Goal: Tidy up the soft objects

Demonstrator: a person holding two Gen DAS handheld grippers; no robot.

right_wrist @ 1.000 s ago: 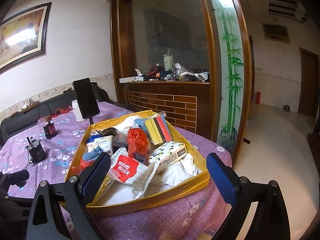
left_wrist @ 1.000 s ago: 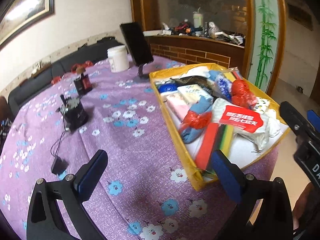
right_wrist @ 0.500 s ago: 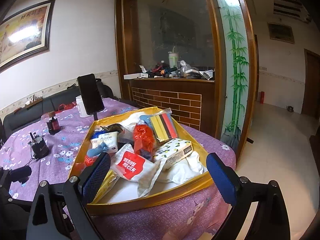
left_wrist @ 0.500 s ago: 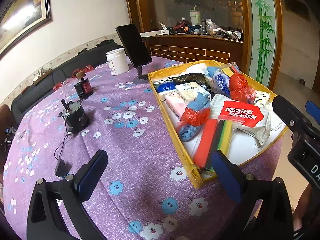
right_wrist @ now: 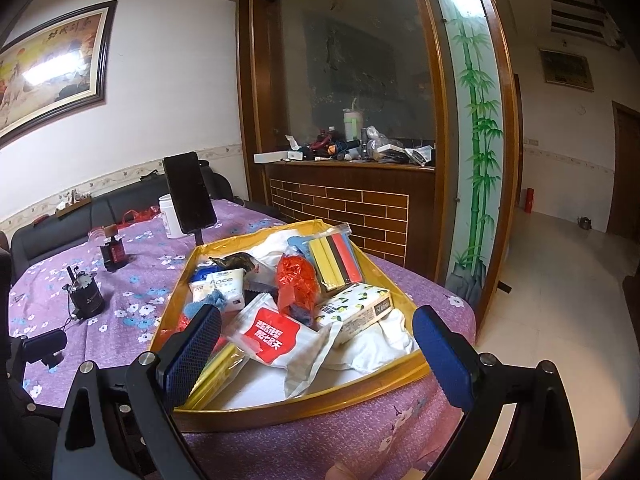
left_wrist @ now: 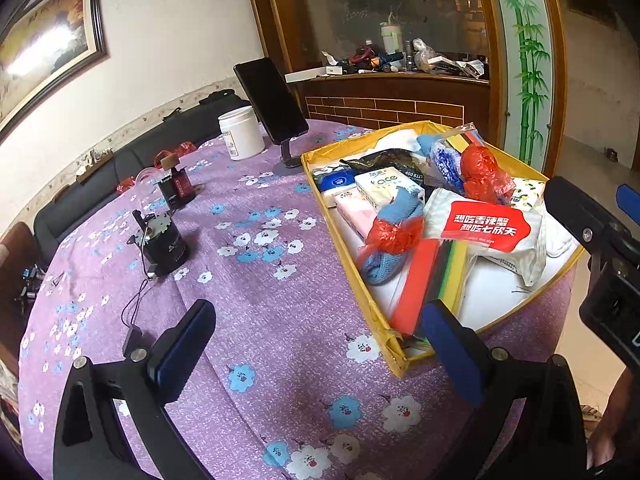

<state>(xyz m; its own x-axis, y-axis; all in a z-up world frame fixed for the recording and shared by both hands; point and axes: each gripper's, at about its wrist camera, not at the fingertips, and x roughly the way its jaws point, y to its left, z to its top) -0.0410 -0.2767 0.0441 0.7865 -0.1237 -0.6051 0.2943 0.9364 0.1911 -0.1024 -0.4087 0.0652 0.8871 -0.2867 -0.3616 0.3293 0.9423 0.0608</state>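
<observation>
Yellow tray (right_wrist: 316, 404) (2 tongs agape)

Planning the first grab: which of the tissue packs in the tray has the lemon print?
The lemon-print tissue pack, lying beside the red plastic bag at the tray's right; the others are plain white "face" and pink.

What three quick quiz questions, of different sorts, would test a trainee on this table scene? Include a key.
1. True or false: the left claw holds something.
2. What does the white pouch with the red label lie in: A the yellow tray, B the white tub, C the floor?
3. Fill in: the dark phone stands on the ____ tablecloth.

Key: 1 false, it is open and empty; 2 A; 3 purple.
</observation>
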